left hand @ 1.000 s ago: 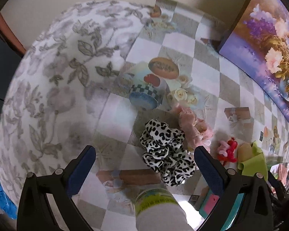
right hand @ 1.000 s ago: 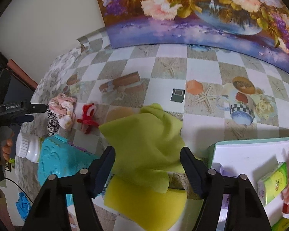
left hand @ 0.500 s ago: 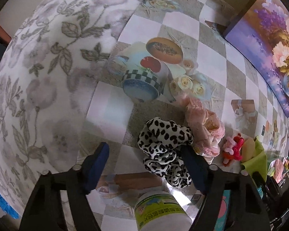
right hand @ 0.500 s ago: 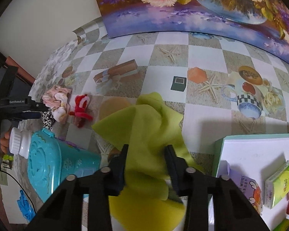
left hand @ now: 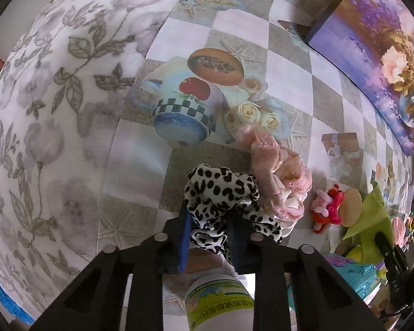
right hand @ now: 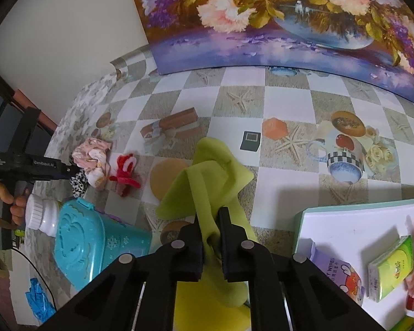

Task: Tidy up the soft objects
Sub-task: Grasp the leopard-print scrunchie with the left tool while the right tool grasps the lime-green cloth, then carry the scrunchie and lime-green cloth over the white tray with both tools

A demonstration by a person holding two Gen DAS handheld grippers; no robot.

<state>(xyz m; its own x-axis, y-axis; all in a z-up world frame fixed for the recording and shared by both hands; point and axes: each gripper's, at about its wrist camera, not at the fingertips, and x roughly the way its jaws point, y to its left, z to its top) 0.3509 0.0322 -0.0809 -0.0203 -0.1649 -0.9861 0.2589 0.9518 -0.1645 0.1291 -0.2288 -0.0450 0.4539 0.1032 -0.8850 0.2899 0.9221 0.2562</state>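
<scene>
My left gripper [left hand: 211, 227] is shut on a black-and-white leopard-print scrunchie [left hand: 220, 193] on the checked tablecloth. A pink scrunchie [left hand: 278, 176] lies touching it on the right, and a red plush toy [left hand: 327, 207] sits further right. My right gripper [right hand: 211, 223] is shut on a lime green cloth [right hand: 209, 176], bunched up between its fingers. The pink scrunchie [right hand: 92, 157], the red toy [right hand: 125, 171] and the left gripper's body [right hand: 27, 162] show at the left of the right wrist view.
A white bottle with a green label [left hand: 218, 303] stands just under my left gripper. A turquoise plastic case [right hand: 91, 237] sits left of my right gripper, a white tray [right hand: 345, 226] with small packets to its right. A flower painting [right hand: 276, 19] leans along the back.
Both grippers went from wide open to shut: the left closed on the leopard scrunchie after moving in, the right closed on the green cloth and bunched it upward.
</scene>
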